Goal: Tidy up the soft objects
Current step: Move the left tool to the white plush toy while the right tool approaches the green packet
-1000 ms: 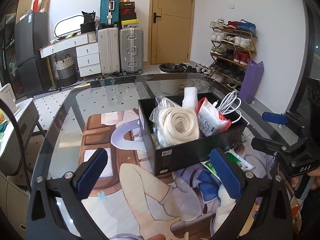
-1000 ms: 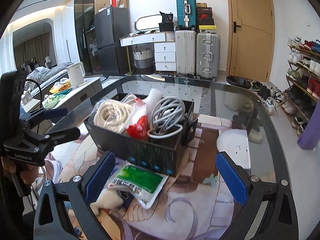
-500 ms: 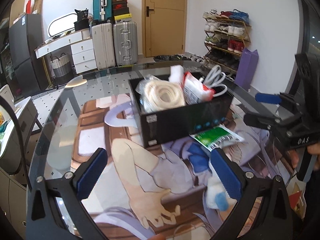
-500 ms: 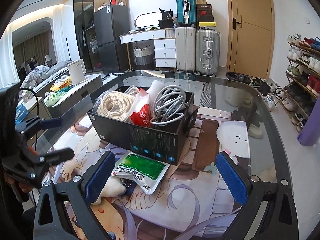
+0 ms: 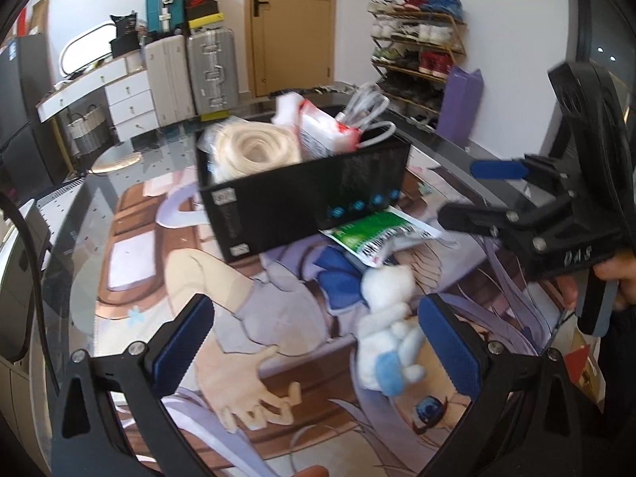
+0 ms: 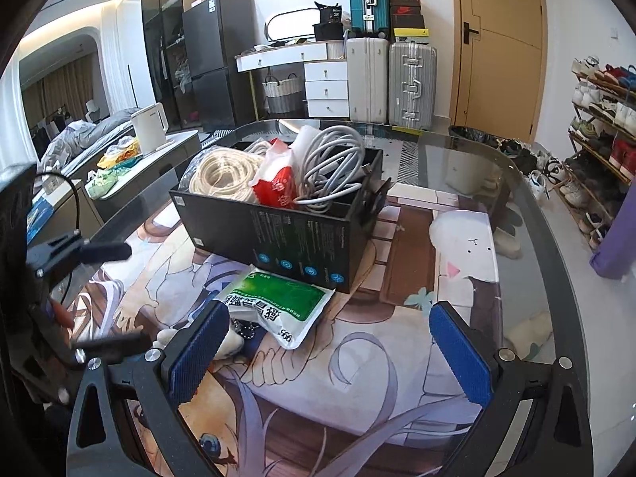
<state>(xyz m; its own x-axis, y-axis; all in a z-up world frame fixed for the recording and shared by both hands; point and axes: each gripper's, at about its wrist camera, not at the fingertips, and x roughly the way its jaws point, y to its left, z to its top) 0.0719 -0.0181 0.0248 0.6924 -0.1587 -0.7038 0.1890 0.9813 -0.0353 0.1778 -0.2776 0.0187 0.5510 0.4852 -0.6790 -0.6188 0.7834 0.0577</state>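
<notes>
Seemingly, both claws gape over open mat beside box.

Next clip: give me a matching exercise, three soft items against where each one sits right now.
Items:
1. cream rope coil
2. green-and-white plastic pouch
3. white plush toy

Places:
A. on the mat, leaning against the black cardboard box
B. on the mat, nearest the left gripper
C. inside the box

Pairs: 1-C, 2-A, 3-B
</notes>
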